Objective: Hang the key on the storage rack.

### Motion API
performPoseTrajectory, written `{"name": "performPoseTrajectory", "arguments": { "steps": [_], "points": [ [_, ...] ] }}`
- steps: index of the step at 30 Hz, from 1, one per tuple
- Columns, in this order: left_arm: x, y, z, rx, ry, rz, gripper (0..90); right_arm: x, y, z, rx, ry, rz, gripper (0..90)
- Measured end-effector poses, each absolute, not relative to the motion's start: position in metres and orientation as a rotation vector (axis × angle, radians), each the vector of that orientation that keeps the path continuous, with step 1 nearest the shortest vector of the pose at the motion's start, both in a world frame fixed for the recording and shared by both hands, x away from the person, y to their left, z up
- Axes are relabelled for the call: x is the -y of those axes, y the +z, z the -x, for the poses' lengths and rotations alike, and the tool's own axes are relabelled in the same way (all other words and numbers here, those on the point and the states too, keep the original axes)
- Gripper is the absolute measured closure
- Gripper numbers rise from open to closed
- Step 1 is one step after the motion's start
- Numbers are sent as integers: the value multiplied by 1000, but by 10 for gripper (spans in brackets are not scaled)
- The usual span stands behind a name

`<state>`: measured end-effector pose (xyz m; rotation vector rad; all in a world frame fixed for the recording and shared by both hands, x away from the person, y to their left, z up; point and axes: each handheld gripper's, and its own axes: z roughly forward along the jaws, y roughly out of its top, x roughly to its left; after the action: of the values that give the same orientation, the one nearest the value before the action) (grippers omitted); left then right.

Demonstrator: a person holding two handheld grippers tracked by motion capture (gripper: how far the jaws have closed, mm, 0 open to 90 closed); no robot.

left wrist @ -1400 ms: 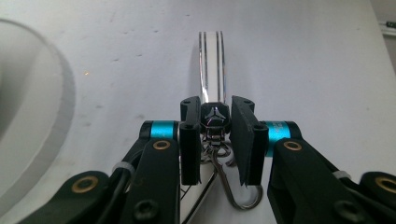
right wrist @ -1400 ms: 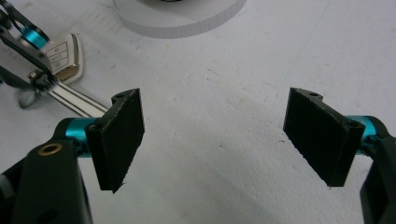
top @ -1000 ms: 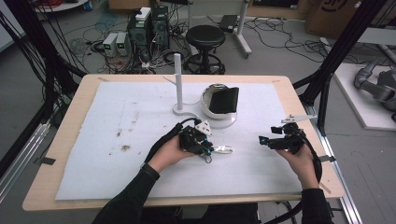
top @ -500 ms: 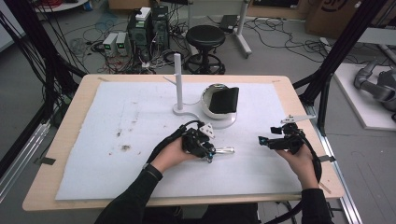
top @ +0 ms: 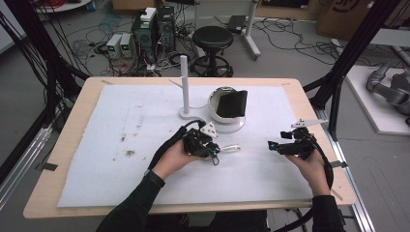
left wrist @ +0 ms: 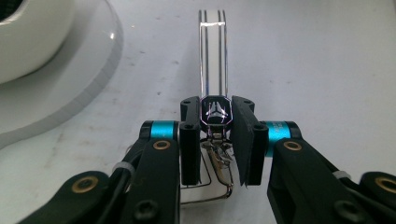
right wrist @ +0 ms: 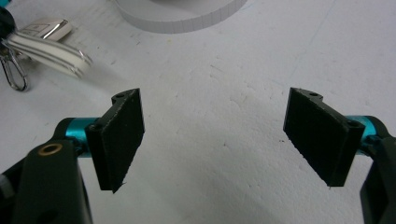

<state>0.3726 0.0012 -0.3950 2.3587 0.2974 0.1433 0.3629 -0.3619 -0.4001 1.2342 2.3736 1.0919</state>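
White foam sheet (top: 96,145) covered the wooden table (top: 67,125), smudged with a few dark specks toward its left side. Near the middle of the sheet my left gripper (top: 212,151) lay low in my left hand (top: 170,159), its jaws pointing toward the right. They had just been closing and, in the left gripper view, my left gripper (left wrist: 215,135) was clamped on the dark end cap of a clear plastic keychain tag (left wrist: 213,60); the pads pressed it from both sides, and a wire clasp (left wrist: 219,163) hung under it. The tag lay flat on the sheet, reaching away from the jaws. Behind my left hand stood a white post (top: 184,82) on a round base, and just beside it a white bowl-shaped stand (top: 222,118) holding a black item (top: 231,104). Farther right, well apart from the tag, my right gripper (top: 273,145) hovered over the sheet in my right hand (top: 309,166). In the right gripper view, my right gripper (right wrist: 212,135) stood spread wide with nothing between its pads, while the tag (right wrist: 46,46) showed at the upper left.
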Motion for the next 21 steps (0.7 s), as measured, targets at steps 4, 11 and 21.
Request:
{"name": "performPoseTrajectory", "arguments": {
  "steps": [4,11,21],
  "points": [
    [-17,-386,-371,-329,163,-2295,737,362,-400,-363,-2371,1095,-1236,208],
    [-59,-370,-372,-443,165,-2088,737,361,-400,-363,-2372,1090,-1236,208],
    [-110,-353,-383,-560,152,-1819,738,360,-400,-363,-2373,1087,-1240,208]
  ]
}}
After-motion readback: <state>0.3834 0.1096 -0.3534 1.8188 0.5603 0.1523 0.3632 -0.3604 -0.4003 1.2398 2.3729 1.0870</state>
